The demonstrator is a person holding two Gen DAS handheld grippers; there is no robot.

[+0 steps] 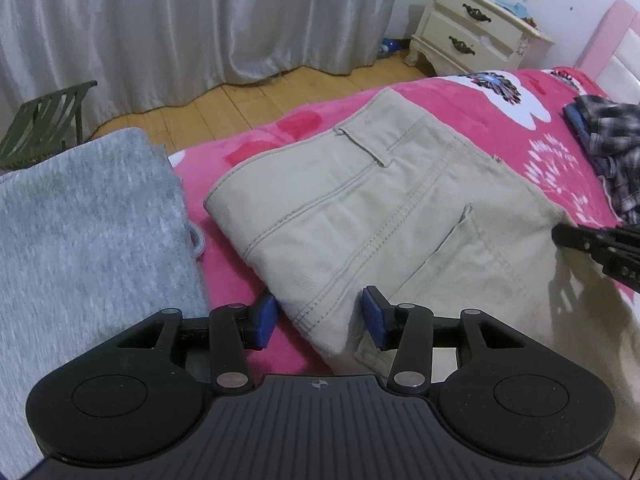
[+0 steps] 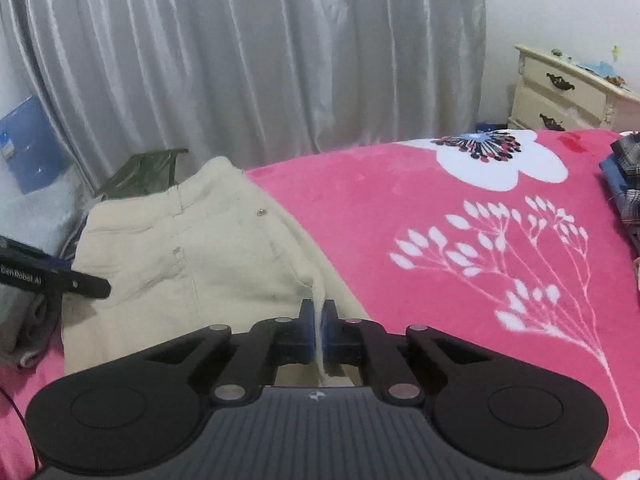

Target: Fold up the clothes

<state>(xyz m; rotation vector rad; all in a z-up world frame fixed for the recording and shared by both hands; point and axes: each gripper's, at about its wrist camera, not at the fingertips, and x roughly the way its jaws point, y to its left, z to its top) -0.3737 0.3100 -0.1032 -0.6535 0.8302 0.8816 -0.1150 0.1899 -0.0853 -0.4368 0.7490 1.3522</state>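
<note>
Gripping an edge of the beige cotton trousers [image 2: 192, 256], your right gripper [image 2: 319, 334] jaws are clamped; left gripper [image 1: 320, 318] jaws stand apart over the near seam—close there, then lift both evenly.

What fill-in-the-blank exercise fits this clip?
1. The right gripper is shut on the ____ trousers.
2. The left gripper is ____.
3. The blanket is ____ with white flowers.
4. The curtain is ____.

Missing: beige; open; pink; grey
</note>
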